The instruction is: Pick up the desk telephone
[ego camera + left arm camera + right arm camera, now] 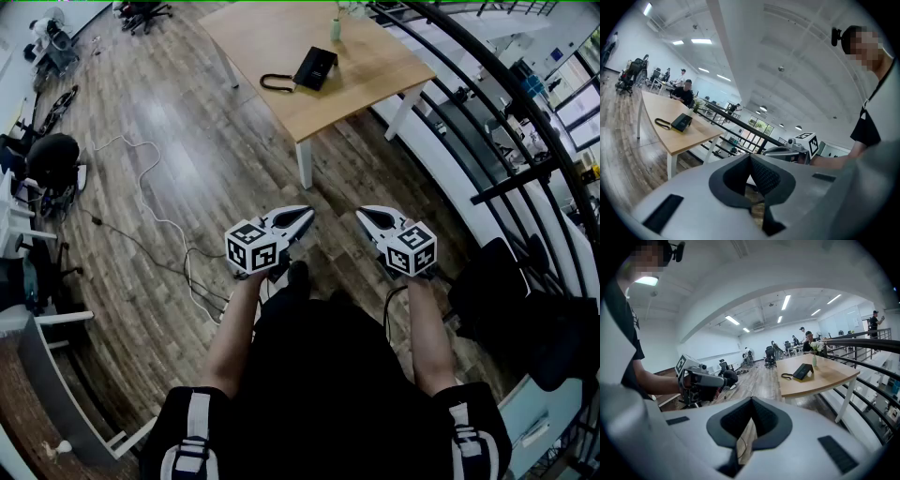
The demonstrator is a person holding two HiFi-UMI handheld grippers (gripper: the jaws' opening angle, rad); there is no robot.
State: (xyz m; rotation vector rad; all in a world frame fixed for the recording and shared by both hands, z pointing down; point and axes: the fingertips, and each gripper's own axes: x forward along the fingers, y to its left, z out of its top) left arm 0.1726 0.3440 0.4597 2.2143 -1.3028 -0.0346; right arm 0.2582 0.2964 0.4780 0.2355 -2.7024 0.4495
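Observation:
The black desk telephone [315,67] lies on a light wooden table [375,89] far ahead of me, its coiled cord [274,82] looping off to its left. Both grippers hang over the floor in front of my body, well short of the table. My left gripper [302,216] is shut with nothing in it, and my right gripper [366,217] beside it is also shut and empty. In the left gripper view the telephone [680,123] shows small at the left, beyond the closed jaws. The right gripper view has the telephone [803,371] on the table [825,379] at the right.
A small vase [336,28] stands behind the telephone on the table. A black railing [487,112] runs along the right side. A white cable [150,197] snakes over the wooden floor at the left, near an office chair [52,159]. People sit at distant desks [684,91].

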